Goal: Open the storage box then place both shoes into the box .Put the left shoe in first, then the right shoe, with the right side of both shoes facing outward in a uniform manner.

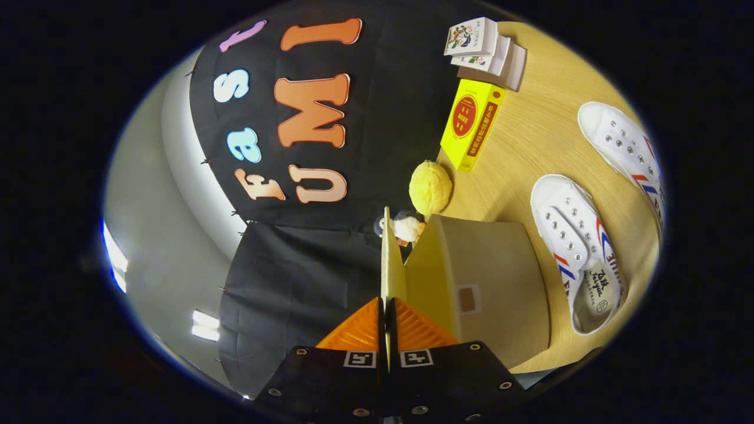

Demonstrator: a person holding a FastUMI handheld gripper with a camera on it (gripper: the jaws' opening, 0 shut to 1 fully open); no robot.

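The gripper [386, 321] has its jaws narrow, both fingers pressing on the thin edge of the lid [386, 265], which stands upright and runs straight ahead from the fingertips; the box [489, 282] sits just beside the lid on the surface [530, 135], so the opening step appears in hand.

2 shoes [580, 253] [627, 147] lie on the surface beyond the box, apart from it and from each other; neither is in the box yet.

Risks, as judged: the lid is thin and gripped only at its rim; it could slip out if the swing pulls sideways; a light box may lift or slide with the lid, toward the nearer shoe.

A yellow carton [471, 126], a round yellow object [430, 187], a small toy [403, 227] and stacked books [486, 50] stand near the booth wall.

Hidden: the box interior; the hinge line; the far shoe is cut off at its heel; which shoe is left cannot be confirmed.
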